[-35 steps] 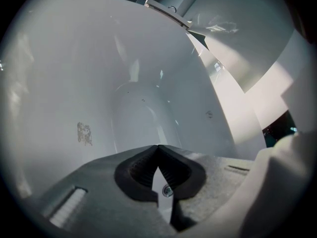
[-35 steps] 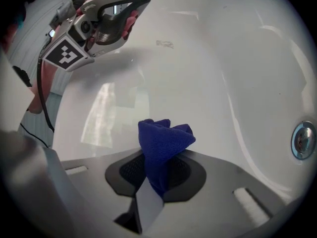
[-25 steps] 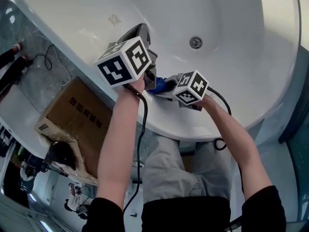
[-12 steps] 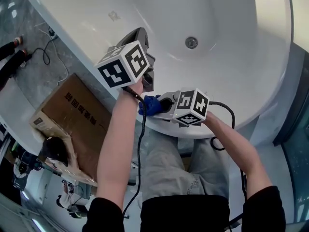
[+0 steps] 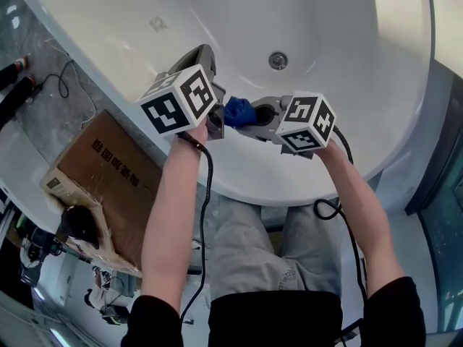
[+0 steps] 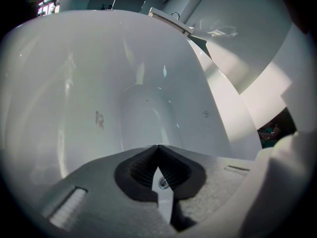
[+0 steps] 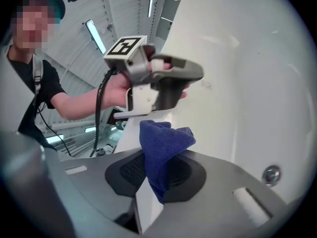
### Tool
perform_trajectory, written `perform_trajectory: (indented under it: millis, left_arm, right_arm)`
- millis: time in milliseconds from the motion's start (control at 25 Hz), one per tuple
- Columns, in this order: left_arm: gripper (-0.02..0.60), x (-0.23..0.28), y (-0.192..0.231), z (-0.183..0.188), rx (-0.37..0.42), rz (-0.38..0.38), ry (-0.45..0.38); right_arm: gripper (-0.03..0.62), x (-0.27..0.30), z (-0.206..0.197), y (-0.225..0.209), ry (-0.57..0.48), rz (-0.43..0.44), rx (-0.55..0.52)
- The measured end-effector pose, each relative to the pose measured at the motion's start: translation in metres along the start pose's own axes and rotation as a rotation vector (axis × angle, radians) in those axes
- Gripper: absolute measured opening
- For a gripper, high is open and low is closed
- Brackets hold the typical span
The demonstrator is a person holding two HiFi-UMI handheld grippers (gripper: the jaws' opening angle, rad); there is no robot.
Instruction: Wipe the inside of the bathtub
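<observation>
Right tongs (image 7: pixel 156 171) grasp a crumpled dark-blue cloth (image 7: pixel 162 150) inside the glossy white bathtub (image 5: pixel 354 71), near its front rim. Left tongs (image 6: pixel 158 155), clenched on nothing, hang beside them. Round metal drain (image 5: pixel 278 60) beyond.

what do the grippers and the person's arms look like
The left gripper and right gripper are grey with black ribbed jaws. Each carries a white cube with black square markers and trails a black cable. Sleeves are black and short.
</observation>
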State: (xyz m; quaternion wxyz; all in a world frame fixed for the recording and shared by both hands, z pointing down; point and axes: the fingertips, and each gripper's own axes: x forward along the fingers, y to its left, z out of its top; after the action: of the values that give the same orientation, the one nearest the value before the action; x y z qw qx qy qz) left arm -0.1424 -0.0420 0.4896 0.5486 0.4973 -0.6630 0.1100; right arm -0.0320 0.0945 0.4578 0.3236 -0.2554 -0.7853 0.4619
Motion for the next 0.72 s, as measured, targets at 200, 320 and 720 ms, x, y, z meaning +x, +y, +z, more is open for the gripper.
perform_trajectory:
  millis: [200,320,720]
  left_arm:
    - [0.002,0.019,-0.013,0.003,-0.016,-0.014,0.014]
    - [0.002,0.037,-0.02,-0.004,-0.031,-0.03,0.023]
    - [0.002,0.08,-0.005,-0.066,-0.043,-0.041,0.119]
  right_arm:
    - [0.072,-0.058,-0.007,-0.097,0.137,-0.207,-0.02]
    - [0.072,-0.072,-0.027,-0.155,0.231,-0.296,-0.006]
    - [0.071,-0.033,-0.147,-0.252,0.506,-0.481,0.02]
